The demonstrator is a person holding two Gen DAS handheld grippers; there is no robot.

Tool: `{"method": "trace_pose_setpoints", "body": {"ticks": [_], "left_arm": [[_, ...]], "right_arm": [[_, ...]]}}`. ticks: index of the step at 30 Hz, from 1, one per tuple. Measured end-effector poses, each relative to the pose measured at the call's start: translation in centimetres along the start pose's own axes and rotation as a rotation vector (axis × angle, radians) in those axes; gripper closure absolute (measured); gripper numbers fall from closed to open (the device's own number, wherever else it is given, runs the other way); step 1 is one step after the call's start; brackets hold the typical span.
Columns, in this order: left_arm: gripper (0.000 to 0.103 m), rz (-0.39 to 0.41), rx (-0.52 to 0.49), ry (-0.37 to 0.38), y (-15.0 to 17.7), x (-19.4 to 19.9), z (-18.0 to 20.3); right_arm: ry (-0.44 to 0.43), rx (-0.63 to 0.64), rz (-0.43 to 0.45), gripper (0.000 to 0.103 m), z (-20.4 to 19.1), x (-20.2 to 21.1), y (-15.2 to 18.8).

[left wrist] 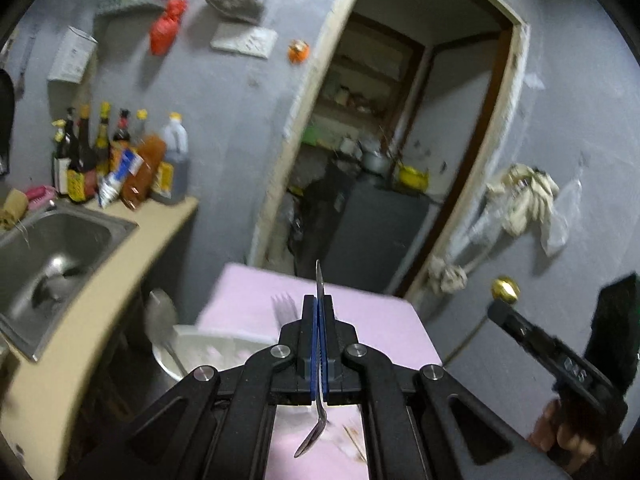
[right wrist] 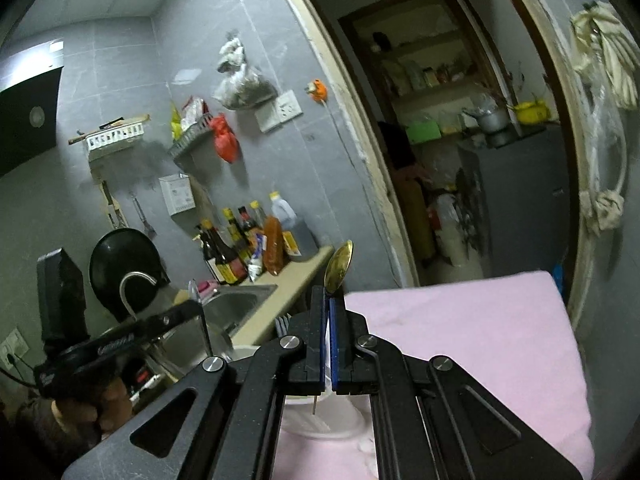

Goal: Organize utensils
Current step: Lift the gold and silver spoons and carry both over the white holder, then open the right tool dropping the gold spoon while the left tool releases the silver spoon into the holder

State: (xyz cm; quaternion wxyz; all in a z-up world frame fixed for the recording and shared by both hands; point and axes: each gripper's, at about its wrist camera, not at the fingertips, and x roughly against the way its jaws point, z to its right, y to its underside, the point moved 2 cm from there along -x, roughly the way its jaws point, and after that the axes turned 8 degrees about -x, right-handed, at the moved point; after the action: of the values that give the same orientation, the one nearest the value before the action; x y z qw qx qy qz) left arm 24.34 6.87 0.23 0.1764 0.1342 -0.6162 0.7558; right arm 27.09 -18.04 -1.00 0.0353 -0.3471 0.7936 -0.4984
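Fingers of the left gripper (left wrist: pixel 319 312) pinch a steel spoon (left wrist: pixel 314 436), bowl hanging down; the right gripper (right wrist: pixel 329 312) clamps a gold spoon (right wrist: pixel 339 266), bowl up. Both hang over the white holder (left wrist: pixel 208 346) on the pink cloth (left wrist: pixel 384 328); each should likely be lowered upright before release

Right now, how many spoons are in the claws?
2. A silver spoon clamped in the left claw, bowl pointing down; a gold spoon in the right claw, bowl up. The white holder's utensils are blurred.
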Motion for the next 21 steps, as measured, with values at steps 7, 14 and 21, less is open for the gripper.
{"method": "trace_pose_setpoints", "body": {"ticks": [7, 14, 21], "left_arm": [[0.101, 0.075, 0.069, -0.064, -2.6, -1.0, -5.7], [0.101, 0.076, 0.091, -0.071, -2.8, -2.9, -7.9], [0.101, 0.042, 0.114, -0.032, -1.3, -4.8, -7.7]], "right_arm": [[0.007, 0.058, 0.005, 0.101, -3.3, -2.5, 0.2], [0.04, 0.058, -0.031, 0.101, -3.4, -4.9, 1.4], [0.087, 0.06, -0.071, 0.101, -2.7, -6.8, 2.8]]}}
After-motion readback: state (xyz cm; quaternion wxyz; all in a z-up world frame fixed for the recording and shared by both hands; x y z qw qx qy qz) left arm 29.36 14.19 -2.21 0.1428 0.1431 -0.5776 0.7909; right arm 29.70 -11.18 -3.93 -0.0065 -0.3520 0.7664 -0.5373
